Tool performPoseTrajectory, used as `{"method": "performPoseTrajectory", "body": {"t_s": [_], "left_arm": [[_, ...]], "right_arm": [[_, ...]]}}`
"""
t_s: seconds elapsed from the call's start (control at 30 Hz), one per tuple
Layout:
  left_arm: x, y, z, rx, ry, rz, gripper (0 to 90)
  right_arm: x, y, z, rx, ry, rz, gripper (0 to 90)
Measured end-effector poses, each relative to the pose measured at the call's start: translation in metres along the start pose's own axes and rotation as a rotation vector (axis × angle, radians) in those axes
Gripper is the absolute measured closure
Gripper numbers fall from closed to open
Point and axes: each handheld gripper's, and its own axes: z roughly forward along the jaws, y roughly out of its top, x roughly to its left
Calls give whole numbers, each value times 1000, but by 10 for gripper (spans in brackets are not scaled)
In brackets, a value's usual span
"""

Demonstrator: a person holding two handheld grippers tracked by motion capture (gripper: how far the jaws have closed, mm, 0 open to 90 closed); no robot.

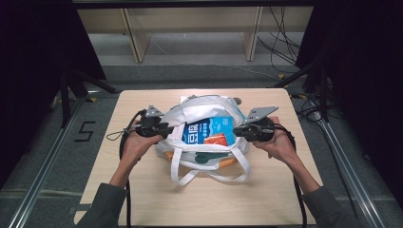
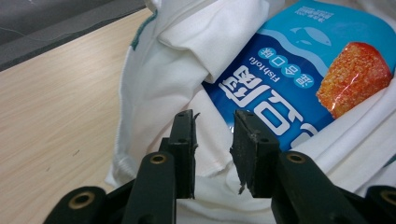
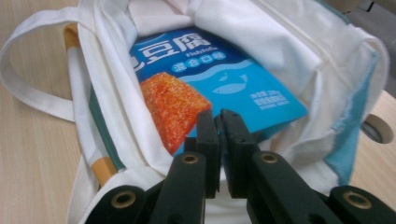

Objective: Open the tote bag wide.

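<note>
White cloth tote bag [image 1: 199, 111] lies open near the middle of the pale wooden worktop [image 1: 142, 190], its mouth facing up and its 2 long white handles [image 1: 209, 173] looped toward the person's side. Inside the bag lies a blue packet [image 1: 214, 130] printed "Fish tofu", with a picture of an orange fried cube and a small fish outline; white cloth folds over its edges on both sides. Green and orange trim runs along the bag's lower part.

At the bag's left rim the left hand-held gripper [image 2: 213, 154] sits with its jaws apart, a clear gap between the 2 black pads; in the left gripper view white cloth shows through that gap, and I cannot tell whether either pad touches it. In the high view this hand-held gripper [image 1: 164, 128] is held in the person's left hand [image 1: 138, 142].

At the bag's right rim the right hand-held gripper [image 3: 218, 149] has its jaws nearly together, with a thin slit between them. In the right gripper view they stand over the bag's white edge, just in front of the packet's corner; whether cloth is pinched I cannot tell. The high view shows it [image 1: 241, 129] in the right hand [image 1: 278, 142].
</note>
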Motion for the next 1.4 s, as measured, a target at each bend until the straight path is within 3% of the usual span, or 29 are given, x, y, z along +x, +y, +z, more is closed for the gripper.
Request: {"method": "performPoseTrajectory", "body": {"t_s": [0.03,0.1,0.2,0.33,0.47,0.57,0.6,0.63,0.7,0.77,0.83,1.0,1.1,1.13,1.17,1.2,1.27,1.3,1.33,1.4], "left_arm": [[0,-1,-2,-23,8,-20,676],[0,-3,-6,-44,5,-34,666],[-1,-8,-11,-58,-6,-62,650],[-3,-13,-15,-67,-10,-60,627],[-4,-16,-20,-85,-19,-90,597],[-5,-18,-24,-103,-19,-89,584],[-7,-19,-24,-101,-26,-105,574],[-8,-20,-25,-107,-22,-104,566],[-9,-20,-26,-110,-37,-105,553],[-8,-21,-27,-109,-40,-89,533],[-10,-22,-28,-111,-47,-97,509],[-18,-24,-30,-128,-57,-122,476],[-21,-25,-33,-117,-49,-80,459],[-23,-25,-32,-135,-55,-105,453],[-24,-26,-33,-128,-56,-99,451],[-24,-26,-33,-125,-50,-84,448],[-25,-26,-33,-118,-49,-77,443],[-27,-26,-32,-131,-53,-97,439],[-26,-26,-33,-111,-55,-78,433],[-29,-26,-33,-121,-55,-95,425]], "right_arm": [[0,-1,-2,-5,-5,21,868],[-3,-2,-7,-19,-17,7,863],[-3,-4,-11,-22,-24,25,853],[-5,-7,-17,-32,-42,33,838],[-7,-9,-23,-29,-65,36,818],[-8,-13,-26,-34,-65,40,802],[-7,-14,-27,-34,-73,60,797],[-9,-15,-28,-37,-76,41,793],[-8,-18,-30,-33,-81,64,786],[-8,-20,-30,-42,-79,50,775],[-7,-24,-33,-39,-81,82,763],[-7,-28,-34,-44,-89,90,725],[-5,-30,-34,-58,-90,95,714],[-5,-31,-34,-61,-93,95,707],[-7,-32,-34,-54,-80,69,702],[-4,-33,-35,-56,-97,99,696],[-3,-34,-34,-62,-90,93,683],[-2,-34,-34,-58,-87,97,677],[-2,-34,-35,-63,-91,87,669],[0,-35,-35,-67,-85,95,660]]}}
